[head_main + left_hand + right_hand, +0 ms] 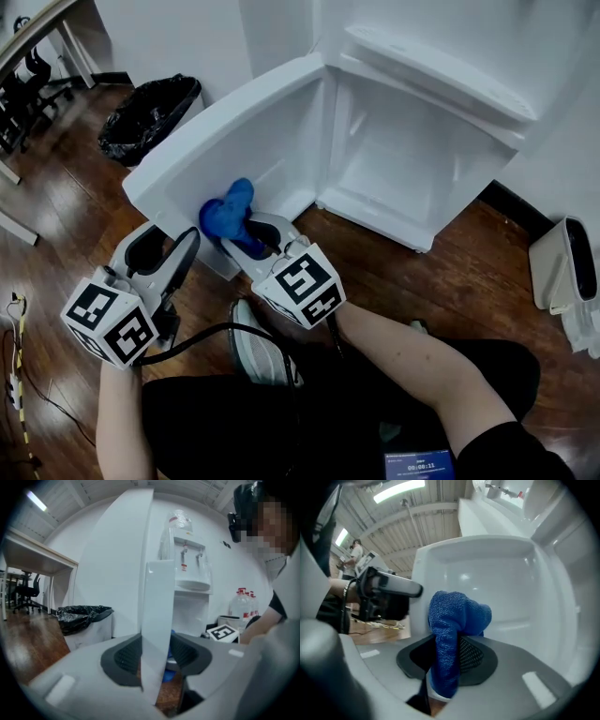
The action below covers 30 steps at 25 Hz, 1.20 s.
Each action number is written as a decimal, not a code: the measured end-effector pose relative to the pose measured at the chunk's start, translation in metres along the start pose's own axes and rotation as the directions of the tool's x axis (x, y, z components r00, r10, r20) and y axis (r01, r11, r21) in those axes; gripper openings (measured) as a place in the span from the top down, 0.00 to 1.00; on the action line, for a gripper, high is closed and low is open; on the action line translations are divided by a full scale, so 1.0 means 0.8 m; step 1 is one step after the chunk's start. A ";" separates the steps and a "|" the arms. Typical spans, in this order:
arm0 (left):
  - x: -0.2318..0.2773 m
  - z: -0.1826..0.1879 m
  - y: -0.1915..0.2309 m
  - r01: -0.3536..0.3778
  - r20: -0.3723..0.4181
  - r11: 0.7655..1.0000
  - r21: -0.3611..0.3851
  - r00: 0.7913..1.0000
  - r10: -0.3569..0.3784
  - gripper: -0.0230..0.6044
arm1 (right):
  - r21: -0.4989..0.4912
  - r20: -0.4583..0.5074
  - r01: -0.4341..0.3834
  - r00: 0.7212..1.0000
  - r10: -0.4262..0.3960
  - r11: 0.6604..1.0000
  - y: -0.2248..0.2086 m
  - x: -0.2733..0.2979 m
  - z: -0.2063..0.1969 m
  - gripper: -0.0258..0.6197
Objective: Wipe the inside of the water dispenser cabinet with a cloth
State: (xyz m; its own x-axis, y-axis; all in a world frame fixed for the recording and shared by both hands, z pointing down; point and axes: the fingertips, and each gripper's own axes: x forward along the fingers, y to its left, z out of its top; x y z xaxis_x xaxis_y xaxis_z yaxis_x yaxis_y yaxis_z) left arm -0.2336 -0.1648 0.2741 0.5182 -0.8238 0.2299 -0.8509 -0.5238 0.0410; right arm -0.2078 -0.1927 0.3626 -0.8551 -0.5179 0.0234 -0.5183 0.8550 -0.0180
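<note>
Presently left gripper (169, 251) pinches the door (234, 122) edge narrowly, likely to steady it open. Right gripper (253, 234) clamps the blue cloth (230, 211), bunched end forward for wiping, apparently against the door's inner face, left of the cabinet (403, 159).

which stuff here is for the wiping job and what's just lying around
For the job:
- cloth, in the right gripper
- door, its edge held by the left gripper
- cabinet, open

Lying about:
- bin
- jugs
- desk
- chair
</note>
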 end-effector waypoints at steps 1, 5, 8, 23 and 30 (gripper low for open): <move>0.000 0.000 0.000 -0.001 0.000 1.000 -0.001 1.000 0.001 0.66 | 0.020 0.015 -0.050 0.999 0.050 0.999 0.013 0.003 0.001 0.79; 0.000 0.000 0.000 -0.001 -0.002 1.000 -0.002 1.000 0.001 0.66 | -0.055 -0.037 -0.085 0.996 0.083 0.995 -0.009 0.002 -0.018 0.79; 0.000 0.000 0.002 -0.006 0.001 1.000 -0.006 1.000 0.006 0.66 | -0.179 -0.103 0.166 0.977 -0.186 0.970 -0.087 -0.011 -0.032 0.79; 0.001 0.000 -0.009 0.029 -0.007 1.000 -0.002 1.000 -0.029 0.66 | -0.158 -0.219 0.448 0.853 -0.474 0.880 -0.185 -0.042 -0.100 0.79; 0.001 0.000 -0.001 0.007 -0.006 1.000 -0.006 1.000 -0.007 0.66 | 0.043 -0.172 -0.013 0.985 0.020 0.999 -0.001 0.008 -0.112 0.79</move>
State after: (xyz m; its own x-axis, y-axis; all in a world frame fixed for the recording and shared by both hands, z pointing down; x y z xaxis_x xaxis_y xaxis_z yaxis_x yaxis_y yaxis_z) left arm -0.2323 -0.1651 0.2739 0.5236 -0.8188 0.2353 -0.8477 -0.5282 0.0482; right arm -0.2120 -0.1942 0.4521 -0.8510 -0.4878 0.1946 -0.5068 0.8599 -0.0608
